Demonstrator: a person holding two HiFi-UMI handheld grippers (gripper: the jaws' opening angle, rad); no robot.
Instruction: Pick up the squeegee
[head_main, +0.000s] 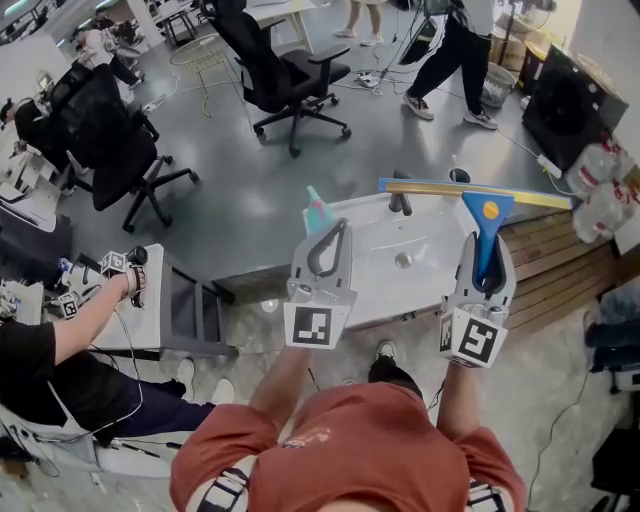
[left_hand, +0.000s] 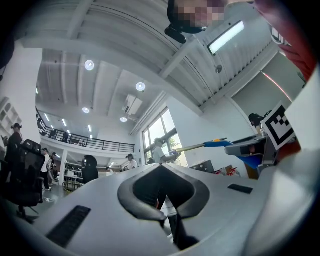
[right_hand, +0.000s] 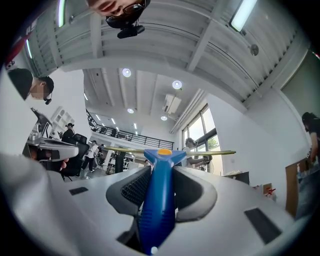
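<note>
The squeegee (head_main: 480, 200) has a blue handle and a long yellow blade bar, and it is held up in the air over the white sink (head_main: 375, 290). My right gripper (head_main: 487, 248) is shut on the blue handle (right_hand: 159, 200), with the blade (right_hand: 200, 152) lying crosswise beyond the jaws. My left gripper (head_main: 343, 228) is raised beside it on the left, its fingertips together with nothing between them (left_hand: 159, 166). In the left gripper view the squeegee (left_hand: 210, 145) shows off to the right, in the other gripper.
Below the grippers, the sink has a dark faucet (head_main: 400, 202), and a teal bottle (head_main: 316, 208) stands at its left. Wooden slats (head_main: 560, 265) lie to the right. Office chairs (head_main: 285, 70) (head_main: 120, 150) stand behind, and a seated person (head_main: 60, 345) is at the left.
</note>
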